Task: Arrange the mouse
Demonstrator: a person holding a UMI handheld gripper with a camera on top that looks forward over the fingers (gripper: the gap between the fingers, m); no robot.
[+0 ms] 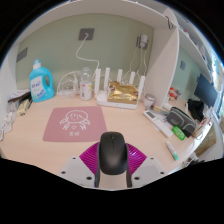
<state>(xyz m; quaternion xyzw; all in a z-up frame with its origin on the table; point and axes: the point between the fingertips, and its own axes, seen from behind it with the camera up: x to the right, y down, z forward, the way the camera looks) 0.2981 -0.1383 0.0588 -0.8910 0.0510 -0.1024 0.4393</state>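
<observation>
So the gripper (112, 160) has a black mouse (112, 152) sitting right between its two fingers, magenta pads (90, 157) snug against both sides, so it's clamped on it. The mouse is smooth, rounded, with a scroll wheel on top, and sits just short of the pink mouse pad (75, 123), which is flat with a little white doodle on it. Light wooden desk (30, 145) underneath. Further back there's a blue detergent bottle (40, 82) on the left, a white router (125, 88) with upright antennas, something shiny gold (125, 94) in front of it, and a pile of clutter off right.
</observation>
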